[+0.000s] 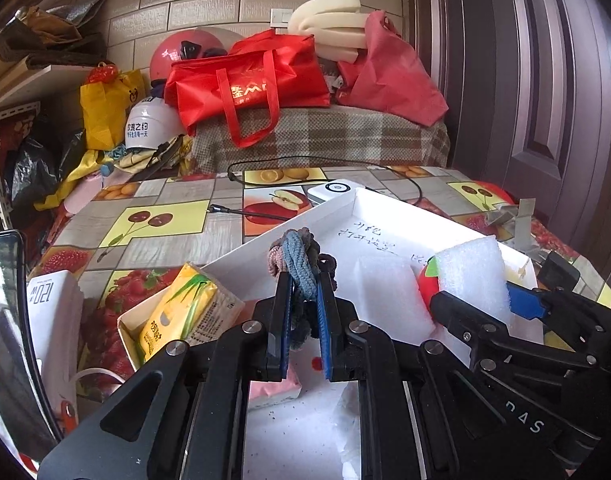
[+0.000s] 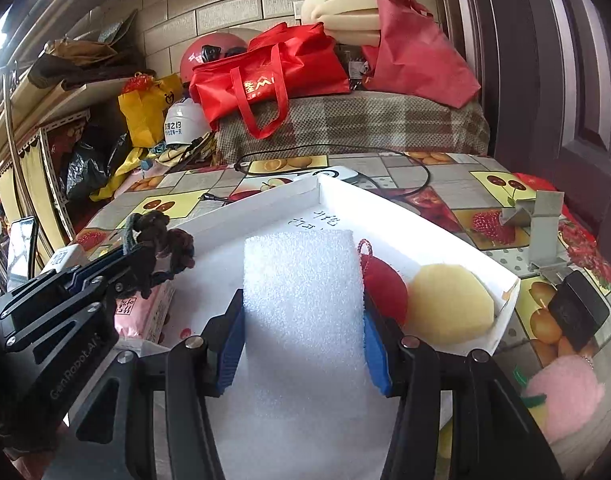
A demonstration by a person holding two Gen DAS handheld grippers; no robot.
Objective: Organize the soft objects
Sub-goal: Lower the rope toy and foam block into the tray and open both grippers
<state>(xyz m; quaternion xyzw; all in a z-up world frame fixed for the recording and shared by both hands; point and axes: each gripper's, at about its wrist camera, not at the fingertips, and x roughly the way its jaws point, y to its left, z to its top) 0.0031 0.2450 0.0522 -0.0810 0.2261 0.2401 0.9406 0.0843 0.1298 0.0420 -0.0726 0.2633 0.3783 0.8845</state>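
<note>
Soft objects are gathered in and around a white tray [image 2: 457, 236] on a table [image 2: 445, 176] covered with a fruit-print cloth. The tray sits at an angle, one corner pointing toward the far wall, with handwriting on its floor.

Foam block [image 2: 303, 300]: the largest item, white and rectangular. It is clamped between the blue pads [image 2: 375, 340] of the right gripper [image 2: 303, 344], which presses on both of its long sides. The block stands over the tray interior.

Yellow sponge [image 2: 451, 304]: lies inside the tray against the right wall, just beside a red ball [image 2: 385, 288] with a red loop on top. The ball is partly hidden behind the right gripper's finger.

Pink plush [image 2: 565, 396]: lies on the table outside the tray, at the near right.

Tissue pack [image 1: 185, 312]: yellow, resting in a small white box left of the tray.

Pink pack [image 2: 143, 312]: lies at the near left end of the tray, below the left gripper.

Hair ties [image 1: 299, 256]: a bundle of blue, pink and brown loops. The left gripper [image 1: 303, 308] is fully closed on it, with the loops projecting above the fingertips. The bundle is held above the tray's left wall.

A white power bank [image 1: 333, 192] with a black cable [image 1: 413, 184] lies beyond the tray's far corner.
</note>
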